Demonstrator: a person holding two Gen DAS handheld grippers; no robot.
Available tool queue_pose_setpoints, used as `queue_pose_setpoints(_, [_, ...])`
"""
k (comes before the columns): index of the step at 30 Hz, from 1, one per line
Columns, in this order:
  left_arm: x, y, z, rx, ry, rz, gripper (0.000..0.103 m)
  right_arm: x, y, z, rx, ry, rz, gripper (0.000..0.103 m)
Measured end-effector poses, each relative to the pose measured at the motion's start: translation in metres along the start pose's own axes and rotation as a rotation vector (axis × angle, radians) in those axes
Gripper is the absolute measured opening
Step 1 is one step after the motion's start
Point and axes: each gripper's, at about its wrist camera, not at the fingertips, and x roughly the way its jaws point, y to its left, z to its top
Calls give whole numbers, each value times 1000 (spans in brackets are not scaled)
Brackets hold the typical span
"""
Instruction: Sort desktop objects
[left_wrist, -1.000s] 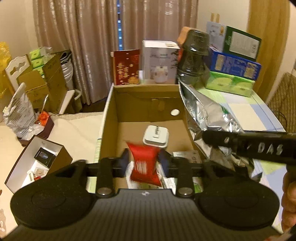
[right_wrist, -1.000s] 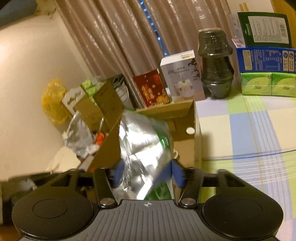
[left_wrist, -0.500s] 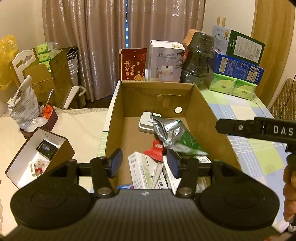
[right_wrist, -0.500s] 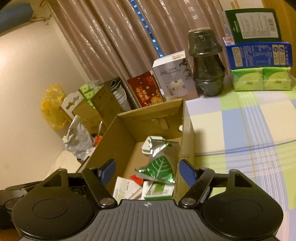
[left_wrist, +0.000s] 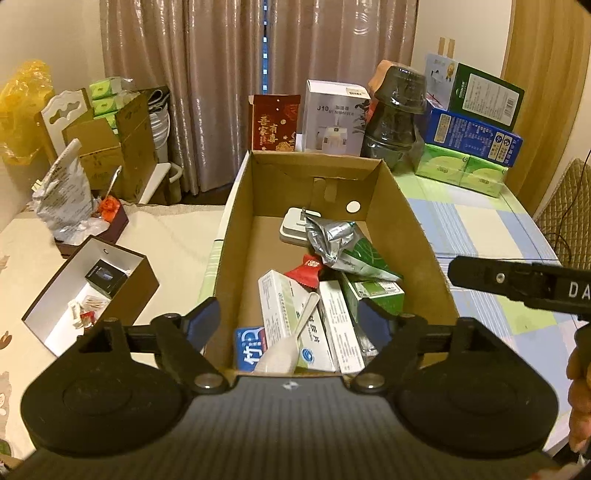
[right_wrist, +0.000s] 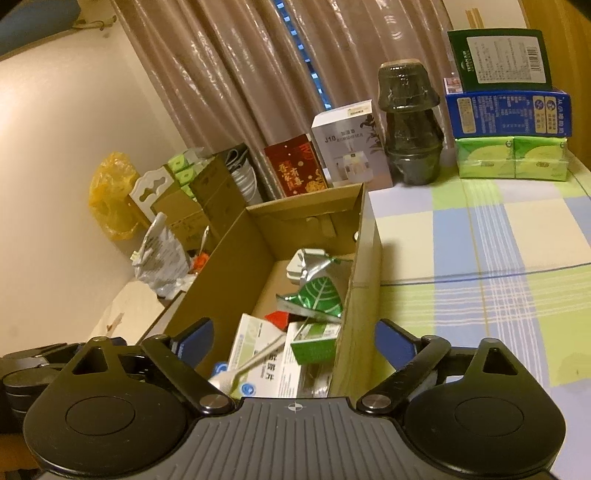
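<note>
An open cardboard box (left_wrist: 424, 243) (right_wrist: 365, 258) stands on the checked tablecloth. Inside lie a silver-green foil pouch (left_wrist: 347, 247) (right_wrist: 317, 291), a red packet (left_wrist: 308, 271), a white adapter (left_wrist: 295, 225), several medicine boxes (left_wrist: 284, 314) (right_wrist: 258, 343) and a white plastic spoon (left_wrist: 291, 339). My left gripper (left_wrist: 291, 325) is open and empty over the box's near end. My right gripper (right_wrist: 293, 341) is open and empty above the box's near right wall; its body shows in the left wrist view (left_wrist: 517, 284).
Behind the box stand a red card box (left_wrist: 275, 122), a white humidifier box (left_wrist: 334, 118), a dark stacked jar (left_wrist: 397, 118) and stacked cartons (left_wrist: 472, 125). Left of the table, lower down, are a small open white-lined box (left_wrist: 92, 288), a foil bag (left_wrist: 62, 199) and cardboard boxes.
Both grippers opened and let go: the red packet and the foil pouch dropped into the box. Both grippers then pulled back toward the box's near end and opened wider.
</note>
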Motion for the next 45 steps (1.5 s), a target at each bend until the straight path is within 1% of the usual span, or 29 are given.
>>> queue_pose_setpoints(2, [-8, -1, -3, -2, -7, 3, 85, -6, 1, -2, -1, 2, -3, 96])
queue_pose_setpoints(4, [-16, -2, -7, -6, -14, 8, 90, -13, 3, -5, -7, 6, -5, 98])
queue_pose_setpoints(6, [-24, -5, -9, -9, -25, 16, 98, -19, 4, -8, -13, 11, -7, 101])
queue_pose_setpoints(10, [-39, -7, -16, -19, -37, 60, 102, -32, 7, -14, -17, 25, -11, 101])
queue_pose_setpoints(13, [-51, -7, -23, -29, -42, 76, 102, -41, 10, -19, -25, 42, -27, 101])
queue_pose_setpoints(17, [-68, -10, -32, -38, -58, 88, 102, -54, 14, -27, -80, 53, -68, 101])
queue_pose_setpoints(20, [-80, -13, -41, -48, -70, 113, 102, -61, 18, -35, -92, 91, -101, 101])
queue_pose_setpoints(23, [-92, -16, -50, -66, -81, 116, 102, -70, 19, -43, -91, 125, -94, 101])
queue_pose_setpoints(28, [-109, -22, -62, -94, -71, 125, 102, -88, 26, -57, -123, 145, -99, 101])
queue_pose_setpoints(31, [-122, -23, -71, -122, -70, 108, 102, -100, 29, -65, -126, 152, -96, 101])
queue_pose_setpoints(34, [-136, -24, -79, -144, -59, 103, 102, -112, 29, -71, -120, 153, -120, 101])
queue_pose_setpoints(38, [-149, -30, -88, -150, -45, 105, 102, -131, 23, -76, -114, 150, -156, 101])
queue_pose_setpoints(41, [-153, -37, -95, -160, -34, 82, 102, -147, 15, -81, -108, 142, -182, 101])
queue_pose_setpoints(45, [-157, -52, -101, -141, -18, 66, 102, -165, 6, -91, -92, 137, -215, 101])
